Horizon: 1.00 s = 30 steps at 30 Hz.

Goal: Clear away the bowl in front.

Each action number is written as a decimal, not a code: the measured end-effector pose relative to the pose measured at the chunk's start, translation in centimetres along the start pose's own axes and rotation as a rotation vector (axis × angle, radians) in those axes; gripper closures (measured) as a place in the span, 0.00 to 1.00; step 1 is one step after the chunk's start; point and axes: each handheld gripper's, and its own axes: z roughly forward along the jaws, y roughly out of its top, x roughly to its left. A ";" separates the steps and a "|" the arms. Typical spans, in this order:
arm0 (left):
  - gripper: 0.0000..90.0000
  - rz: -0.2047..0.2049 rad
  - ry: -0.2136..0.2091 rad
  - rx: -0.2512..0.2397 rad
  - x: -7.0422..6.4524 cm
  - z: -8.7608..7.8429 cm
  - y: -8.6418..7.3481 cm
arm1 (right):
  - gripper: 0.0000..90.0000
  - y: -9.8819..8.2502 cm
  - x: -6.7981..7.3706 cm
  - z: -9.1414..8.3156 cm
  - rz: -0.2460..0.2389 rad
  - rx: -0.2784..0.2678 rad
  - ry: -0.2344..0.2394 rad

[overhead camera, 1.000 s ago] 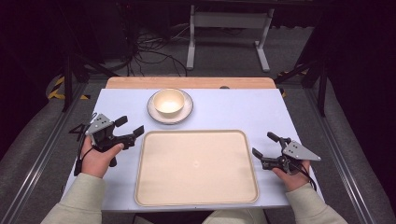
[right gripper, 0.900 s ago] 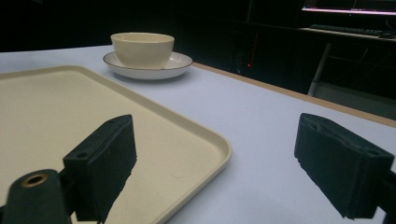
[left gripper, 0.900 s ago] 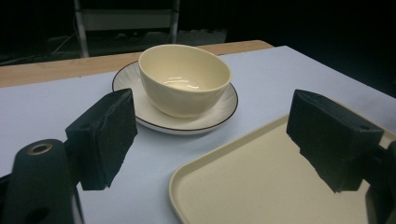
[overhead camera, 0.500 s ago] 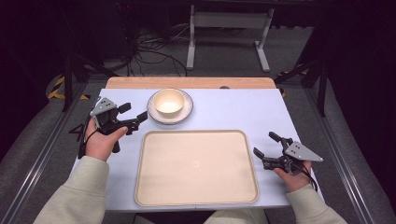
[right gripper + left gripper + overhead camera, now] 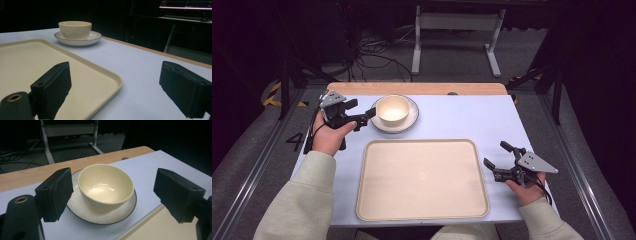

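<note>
Right gripper: the right gripper (image 5: 498, 160) rests low at the near right of the pale blue worktop (image 5: 462, 117), just beside the right edge of the tray; its jaws stand wide apart and hold nothing. It sits where it was a second ago.
Tray: the large cream rectangular plastic tray (image 5: 422, 180) lies flat and bare at the near middle of the worktop; in the right gripper view its rounded corner (image 5: 117, 82) lies between the jaws.
Left gripper: the left gripper (image 5: 362, 111) has travelled from the near left side of the tray, forward and inward, over the last second. It now hovers at the left rim of the saucer, its jaws spread wide and empty.
Bowl: the small cream glazed ceramic bowl (image 5: 106, 185) stands upright and empty on the white round saucer with a dark rim line (image 5: 100, 216), at the far middle of the worktop, well beyond the tray. In the left gripper view it sits squarely between the two jaws.
Meaning: the approach looks nearly finished; the bowl and saucer have not moved, and no contact is visible yet.
Next: probably ease in and close on the bowl's wall or rim, keeping clear of the saucer so it does not tip.
</note>
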 end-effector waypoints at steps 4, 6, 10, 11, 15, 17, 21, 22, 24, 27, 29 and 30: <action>0.18 -0.003 0.010 0.003 0.4 0.8 0.4 | 0.12 0.0 0.0 -0.1 0.006 -0.005 -0.002; 0.18 -0.011 0.020 -0.001 0.7 1.2 0.6 | 0.11 0.0 0.0 0.0 0.006 -0.006 0.000; 0.18 -0.020 0.024 0.006 1.2 2.2 0.9 | 0.11 0.0 0.0 0.0 -0.004 -0.002 0.004; 0.17 -0.019 0.024 0.003 1.3 2.4 1.0 | 0.11 0.0 0.0 0.0 -0.004 -0.002 0.003; 0.16 0.020 0.044 -0.013 1.2 3.2 1.4 | 0.10 -0.1 -0.1 -0.2 0.011 -0.023 0.003; 0.15 0.017 0.039 -0.016 1.3 3.6 1.6 | 0.10 -0.1 -0.2 -0.3 0.022 -0.032 0.000; 0.14 0.014 0.042 -0.016 1.3 4.0 1.8 | 0.09 -0.2 -0.2 -0.4 0.024 -0.039 0.004; 0.14 0.018 0.046 -0.014 1.4 4.2 1.9 | 0.09 -0.2 -0.2 -0.3 0.026 -0.040 0.006; 0.15 0.020 0.058 -0.014 1.4 4.4 2.1 | 0.09 -0.2 -0.3 -0.4 0.025 -0.045 0.007; 0.18 -0.031 0.077 -0.016 1.8 4.8 2.3 | 0.09 -0.2 -0.2 -0.5 0.024 -0.055 0.010; 0.18 -0.025 0.077 0.004 2.1 5.2 2.4 | 0.09 -0.3 -0.3 -0.5 0.024 -0.060 0.007; 0.20 -0.018 0.081 0.018 2.2 5.5 2.4 | 0.08 -0.3 -0.3 -0.6 0.024 -0.061 0.006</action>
